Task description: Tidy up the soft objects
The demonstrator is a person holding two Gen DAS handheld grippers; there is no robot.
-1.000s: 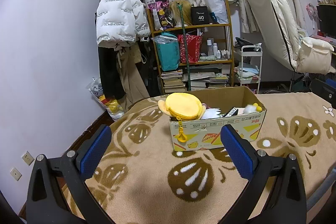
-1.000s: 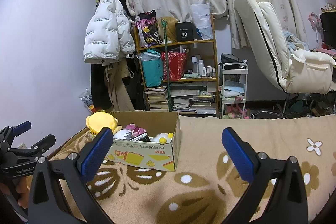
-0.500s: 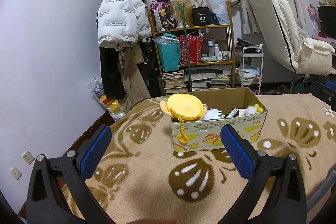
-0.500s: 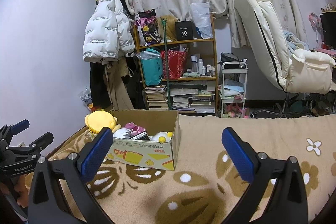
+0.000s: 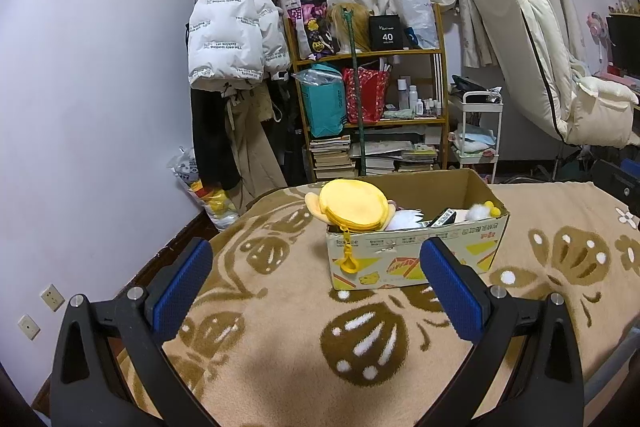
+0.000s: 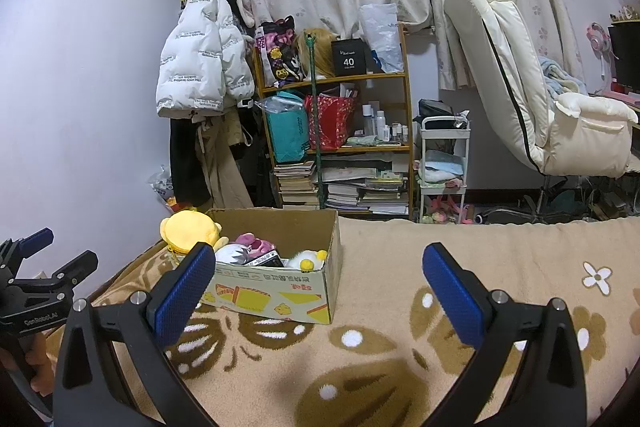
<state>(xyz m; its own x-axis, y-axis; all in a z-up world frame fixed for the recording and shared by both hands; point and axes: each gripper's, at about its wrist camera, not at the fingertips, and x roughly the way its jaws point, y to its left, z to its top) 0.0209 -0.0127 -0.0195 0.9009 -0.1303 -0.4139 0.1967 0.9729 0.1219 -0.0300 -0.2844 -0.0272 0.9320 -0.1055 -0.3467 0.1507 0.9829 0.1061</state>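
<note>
Several soft toys already sit inside the open brown cardboard box with yellow printed sides (image 5: 416, 259), which stands on the beige bed blanket with brown floral shapes (image 5: 280, 339): a round yellow plush pouch with a dangling yellow clip (image 5: 354, 205) rests on the box's left end and overhangs its rim, a white plush with purple markings (image 6: 234, 253) and a pink plush (image 6: 256, 243) lie in the middle, and a white fluffy toy with yellow pom-poms (image 6: 306, 259) lies toward the right end, beside a small dark flat packet (image 5: 444, 217). Judging by this, most of the gathering looks done, since no loose soft thing shows on the blanket around the box in either view. What may be left is tucking the yellow pouch fully inside, as it perches on the edge with its clip hanging down the outer wall. The left gripper (image 5: 316, 279) hovers in front of the box with its blue-padded fingers (image 5: 182, 287) spread wide and nothing between them. The right gripper (image 6: 320, 283) is likewise held wide open and empty, set back from the box, which lies to its left. Whether more toys wait outside the views cannot be told.
</note>
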